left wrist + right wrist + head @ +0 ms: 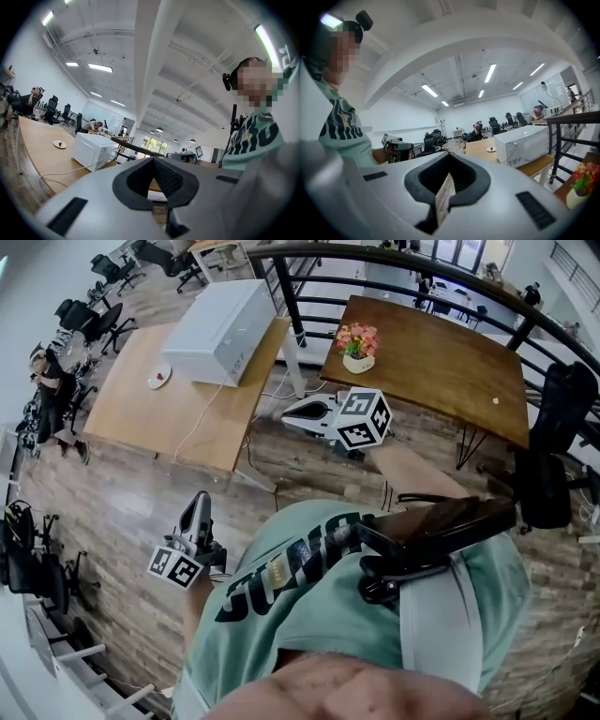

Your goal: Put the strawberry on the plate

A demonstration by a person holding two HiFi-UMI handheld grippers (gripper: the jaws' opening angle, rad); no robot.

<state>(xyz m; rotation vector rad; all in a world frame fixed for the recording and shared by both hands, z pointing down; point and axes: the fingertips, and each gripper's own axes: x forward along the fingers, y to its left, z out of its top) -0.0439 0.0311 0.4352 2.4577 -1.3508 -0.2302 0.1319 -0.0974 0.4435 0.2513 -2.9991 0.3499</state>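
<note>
Recording left claw (199,501) and right claw (285,414) both closed, gripping nothing. Noting plank floor (122,512) beneath them, open office around. Sighting pale table (141,418) ahead of both claws, white microwave (220,329) on it. Finding strawberry (162,377) well ahead, axis too small for judging, lying on small plate (152,382) left of microwave.
</note>
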